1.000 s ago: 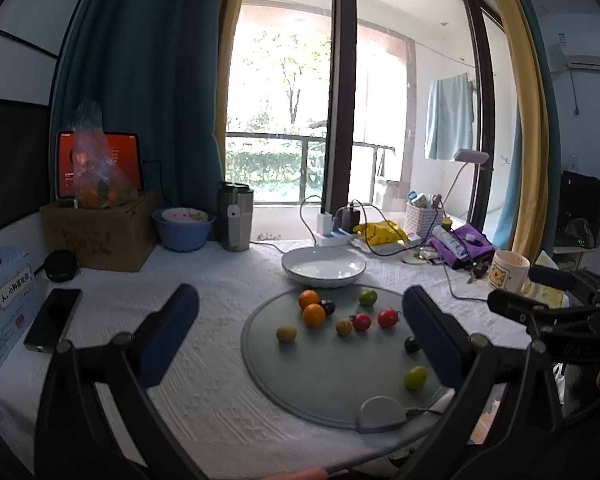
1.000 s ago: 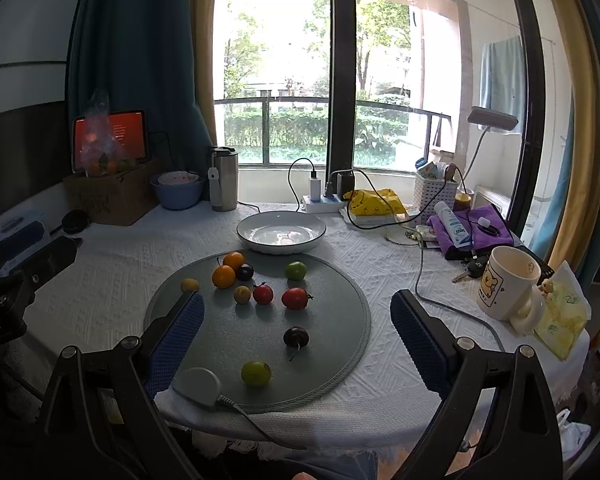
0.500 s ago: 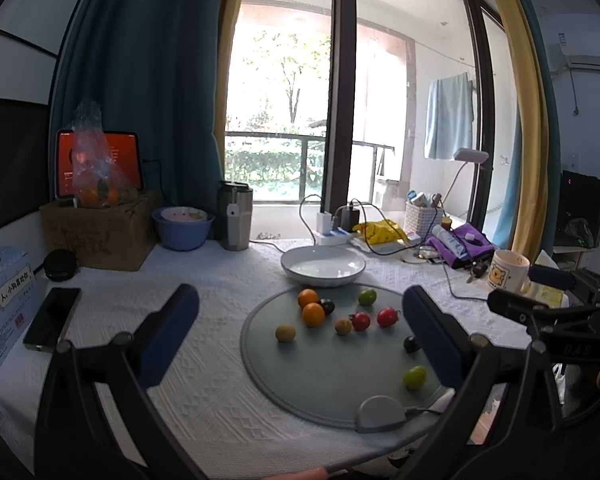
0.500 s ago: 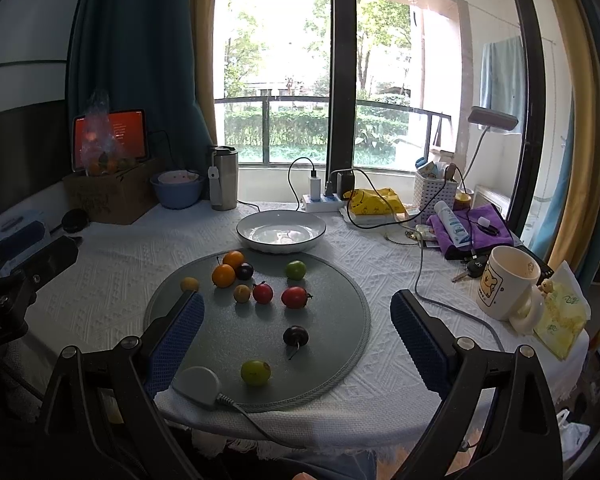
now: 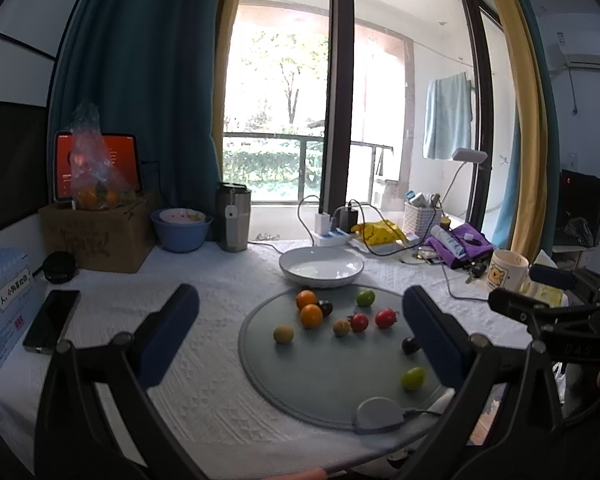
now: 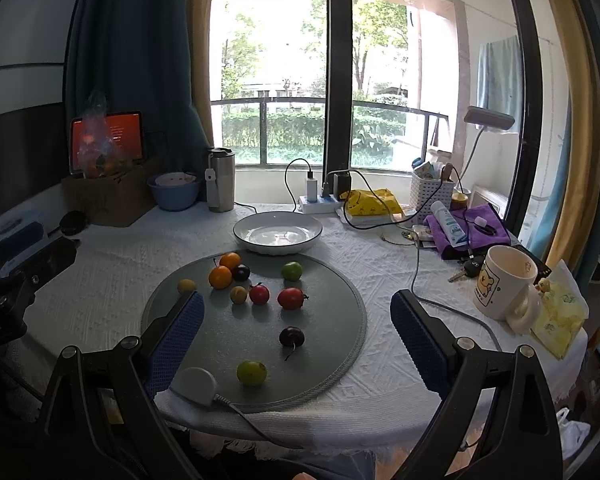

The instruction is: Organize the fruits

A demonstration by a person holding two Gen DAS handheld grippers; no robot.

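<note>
— How are the two tools held?

— The right gripper (image 6: 296, 320) is spread wide, nothing held between its blue pads; the left gripper (image 5: 300, 320) is likewise wide open and empty; both are kept above the near edge of the table, no fruit touched.

— And where is the fruit found?

— All of it is scattered on the round grey mat (image 6: 332, 320); nearest the right gripper a green fruit (image 6: 251, 373) is seen, just ahead and slightly left of the gap's centre; a dark plum (image 6: 291, 336) lies just beyond it, its stem pointed toward the tool; further out red tomatoes (image 6: 291, 298), oranges (image 6: 220, 277) and a second green one (image 6: 291, 271) are grouped; the white plate (image 6: 278, 236) is set past the mat's far rim, empty.

— Which hand is better placed?

— The right is judged nearer; the near green fruit is framed between its fingers, whereas from the left gripper that fruit (image 5: 412, 378) lies off to the right, beside the right finger; a short forward and downward reach is probably called for; being round, the fruit offers no long axis to be matched.
</note>
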